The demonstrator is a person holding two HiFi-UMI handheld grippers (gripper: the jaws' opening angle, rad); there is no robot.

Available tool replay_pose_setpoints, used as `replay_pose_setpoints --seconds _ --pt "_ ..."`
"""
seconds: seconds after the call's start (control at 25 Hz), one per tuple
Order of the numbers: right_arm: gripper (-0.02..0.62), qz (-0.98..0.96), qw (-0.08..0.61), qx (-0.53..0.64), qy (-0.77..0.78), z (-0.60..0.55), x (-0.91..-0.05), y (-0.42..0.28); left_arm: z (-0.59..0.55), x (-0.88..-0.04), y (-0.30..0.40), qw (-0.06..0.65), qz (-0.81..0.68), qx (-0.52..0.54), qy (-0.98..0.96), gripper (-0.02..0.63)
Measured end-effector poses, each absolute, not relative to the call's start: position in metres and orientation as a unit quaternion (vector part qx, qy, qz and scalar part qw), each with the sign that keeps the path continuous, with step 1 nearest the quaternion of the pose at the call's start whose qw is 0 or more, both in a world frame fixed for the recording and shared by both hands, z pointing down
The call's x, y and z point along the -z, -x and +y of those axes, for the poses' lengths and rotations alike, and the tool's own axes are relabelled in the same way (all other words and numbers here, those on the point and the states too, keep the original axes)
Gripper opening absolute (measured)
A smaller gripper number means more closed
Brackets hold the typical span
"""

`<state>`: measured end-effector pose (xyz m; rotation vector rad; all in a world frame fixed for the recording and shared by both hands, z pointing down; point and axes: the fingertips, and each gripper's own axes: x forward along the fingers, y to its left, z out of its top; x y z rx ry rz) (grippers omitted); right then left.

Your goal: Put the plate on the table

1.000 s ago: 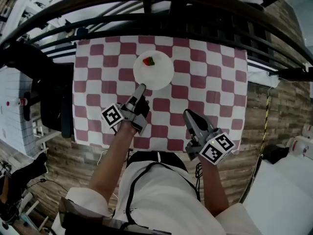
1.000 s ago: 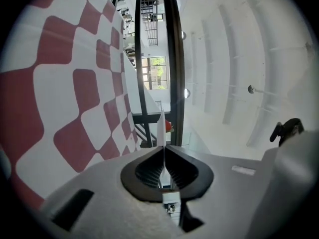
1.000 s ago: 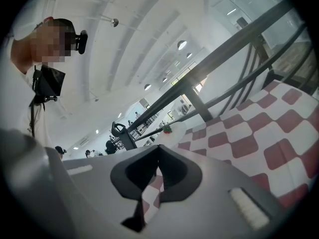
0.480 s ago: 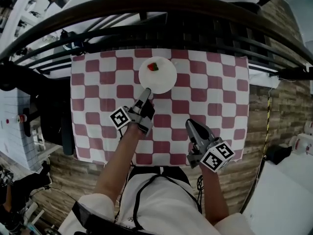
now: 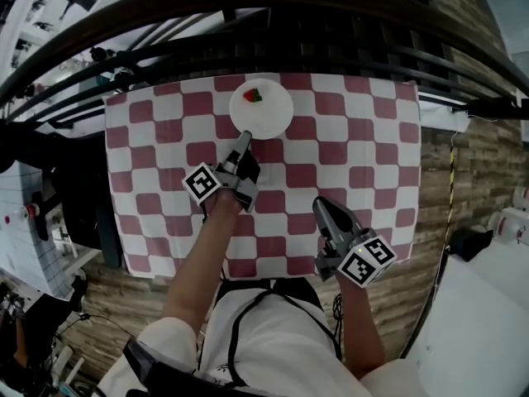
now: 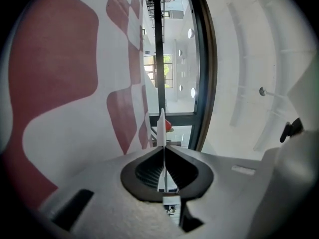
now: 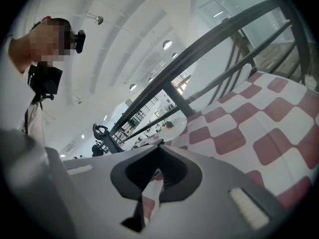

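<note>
plate: round flat white plate [image 5: 263, 110] with a small red-and-green food piece [image 5: 254, 95], at the far edge of the red-white checked table cloth [image 5: 355, 139].
change: it moved farther across the cloth; placing seems near, release not yet done.
left gripper [image 5: 241, 145]: clamped on the plate's near rim.
right gripper [image 5: 321, 209]: jaws together, empty, over the cloth's near part.

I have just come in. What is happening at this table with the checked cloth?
A person works with a gripper in each hand. The left gripper is clamped on the near rim of a white plate, which carries a small red and green piece of food, at the far side of the checked table. Whether the plate rests on the cloth cannot be told. The right gripper hangs shut and empty near the person.
</note>
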<state>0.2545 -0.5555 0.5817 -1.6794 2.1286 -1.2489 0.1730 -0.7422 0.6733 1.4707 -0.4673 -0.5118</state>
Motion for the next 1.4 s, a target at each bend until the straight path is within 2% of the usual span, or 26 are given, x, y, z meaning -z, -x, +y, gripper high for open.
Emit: replay_pose_setpoints --seconds 1.4 --pt "0.009 0.695 0.071 0.420 0.579 -0.548 -0.580 -0.261 -0.751 -0.730 -0.171 0.720 -0.357 0.159 -0.574 0.008"
